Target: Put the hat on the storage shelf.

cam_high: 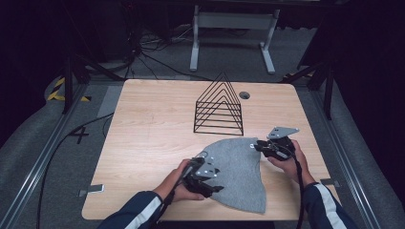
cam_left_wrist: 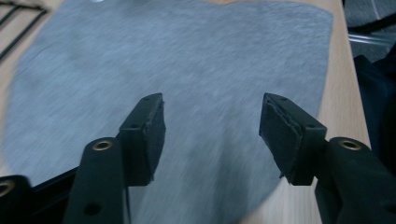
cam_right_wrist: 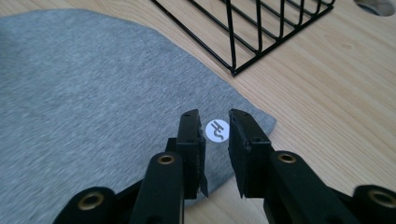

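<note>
A grey knitted cloth (cam_high: pixel 239 167) lies flat on the wooden table (cam_high: pixel 153 143), near its front edge. My left gripper (cam_high: pixel 212 185) lies low over the cloth's left edge. In the left gripper view its jaws (cam_left_wrist: pixel 212 126) stand well apart above the cloth (cam_left_wrist: pixel 187 65), and nothing is between the pads. My right gripper (cam_high: pixel 256 145) is at the cloth's far right corner. There, in the right gripper view, its jaws (cam_right_wrist: pixel 215 135) stand a narrow gap apart. A round white label (cam_right_wrist: pixel 217 131) on the cloth (cam_right_wrist: pixel 93 84) shows in that gap.
A black wire rack (cam_high: pixel 219 107) (cam_right_wrist: pixel 261 28) shaped like a triangle stands just behind the cloth. A round cable hole (cam_high: pixel 244 95) is in the table beyond it. Bare wood stretches to the left. Dark floor, cables and a white frame lie past the table.
</note>
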`<state>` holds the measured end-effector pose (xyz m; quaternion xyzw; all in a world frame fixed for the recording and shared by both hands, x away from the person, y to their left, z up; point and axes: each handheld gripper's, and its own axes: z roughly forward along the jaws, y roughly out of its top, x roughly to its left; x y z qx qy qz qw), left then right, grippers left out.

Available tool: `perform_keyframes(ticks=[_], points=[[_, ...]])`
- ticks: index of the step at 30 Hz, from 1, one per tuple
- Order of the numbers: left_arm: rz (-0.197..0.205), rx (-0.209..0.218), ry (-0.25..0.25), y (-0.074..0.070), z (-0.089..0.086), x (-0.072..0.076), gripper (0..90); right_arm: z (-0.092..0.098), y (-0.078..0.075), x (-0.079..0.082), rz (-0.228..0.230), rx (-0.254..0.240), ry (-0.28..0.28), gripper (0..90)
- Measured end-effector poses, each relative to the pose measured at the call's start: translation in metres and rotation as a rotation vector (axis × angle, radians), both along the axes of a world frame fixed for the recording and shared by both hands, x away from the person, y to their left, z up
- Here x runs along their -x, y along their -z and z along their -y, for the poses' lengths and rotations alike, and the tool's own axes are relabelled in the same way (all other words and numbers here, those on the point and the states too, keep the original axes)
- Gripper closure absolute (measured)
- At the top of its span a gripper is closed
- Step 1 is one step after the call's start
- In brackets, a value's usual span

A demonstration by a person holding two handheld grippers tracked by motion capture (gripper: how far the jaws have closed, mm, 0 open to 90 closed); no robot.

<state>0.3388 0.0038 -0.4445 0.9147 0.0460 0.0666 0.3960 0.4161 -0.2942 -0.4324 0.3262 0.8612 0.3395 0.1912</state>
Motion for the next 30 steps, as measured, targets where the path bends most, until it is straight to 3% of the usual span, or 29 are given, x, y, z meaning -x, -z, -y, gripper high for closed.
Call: perform_keyframes(ticks=[2, 4, 5, 9, 10, 12, 14, 16, 18, 21, 23, 27, 30], points=[[-0.028, 0.025, 0.013, 0.002, 0.013, 0.001, 42.5, -0.004, 0.005, -0.004, 0.003, 0.018, 0.001, 74.9], [-0.029, 0.027, 0.029, 0.006, 0.025, 0.002, 42.6, -0.006, 0.01, -0.008, -0.002, 0.016, 0.005, 74.6], [-0.043, 0.021, 0.031, 0.009, 0.03, 0.004, 42.9, -0.007, 0.012, -0.01, -0.006, 0.016, 0.006, 75.1], [-0.008, -0.04, 0.058, 0.021, 0.04, 0.01, 46.3, -0.008, 0.02, -0.012, -0.024, 0.037, 0.012, 75.2], [-0.021, -0.034, 0.058, 0.022, 0.037, 0.01, 47.6, -0.008, 0.022, -0.012, -0.02, 0.035, 0.01, 74.7], [-0.033, -0.049, 0.031, 0.021, 0.031, 0.007, 49.4, -0.006, 0.022, -0.011, -0.021, 0.022, 0.021, 73.4], [-0.021, -0.07, 0.013, 0.019, 0.024, 0.003, 50.1, -0.005, 0.022, -0.009, -0.024, 0.031, 0.02, 73.3], [-0.038, -0.088, -0.012, 0.018, 0.015, 0.0, 50.6, -0.005, 0.021, -0.006, -0.025, 0.047, 0.015, 73.5], [-0.045, -0.11, -0.039, 0.016, 0.002, -0.002, 50.7, -0.005, 0.019, -0.001, -0.034, 0.068, -0.002, 73.6], [-0.022, -0.146, -0.097, 0.014, -0.016, -0.004, 50.6, -0.005, 0.015, 0.01, -0.078, 0.092, -0.034, 73.6], [-0.038, -0.146, -0.132, 0.014, -0.028, -0.007, 50.6, -0.006, 0.015, 0.018, -0.077, 0.11, -0.057, 73.8], [0.018, -0.184, -0.236, 0.011, -0.061, -0.016, 50.1, -0.013, 0.013, 0.041, -0.128, 0.118, -0.119, 75.7], [-0.04, -0.16, -0.293, 0.013, -0.079, -0.027, 47.5, -0.023, 0.012, 0.058, -0.129, 0.135, -0.162, 76.1]])
